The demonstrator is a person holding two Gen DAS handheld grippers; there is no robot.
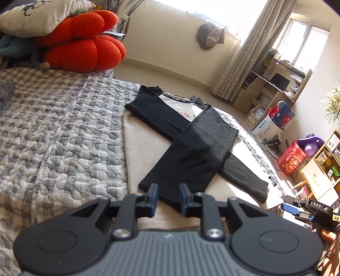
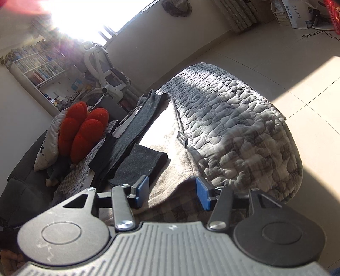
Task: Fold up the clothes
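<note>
Now the black-sleeved shirt (image 1: 191,135) lies flat on a beige blanket (image 1: 138,152) spread over the grey quilted bedcover (image 1: 63,131), its two long black sleeves folded inward and crossing over the pale front, where a little of a reddish print shows near the collar; the nearer sleeve's cuff end sits just ahead of the left gripper (image 1: 169,198), whose blue-padded jaws stand a little apart with no cloth pinched between them, so that claw is released; the right gripper (image 2: 172,191) hangs over the near part of the blanket (image 2: 170,144), just beside the end of a dark sleeve (image 2: 138,165), its jaws spread wide and nothing between the pads, released likewise; from the left wrist view the right gripper (image 1: 297,209) shows at the far right edge, beyond the shirt's lower corner, with part of a hand (image 1: 328,242) behind it; at the head of the bed two red cushions (image 1: 85,46) are stacked under a white pillow (image 1: 38,17); past the bed are the pale tiled floor (image 2: 276,63), a curtain (image 1: 246,55) by the window, and a red basket (image 1: 292,159) near the shelves.
</note>
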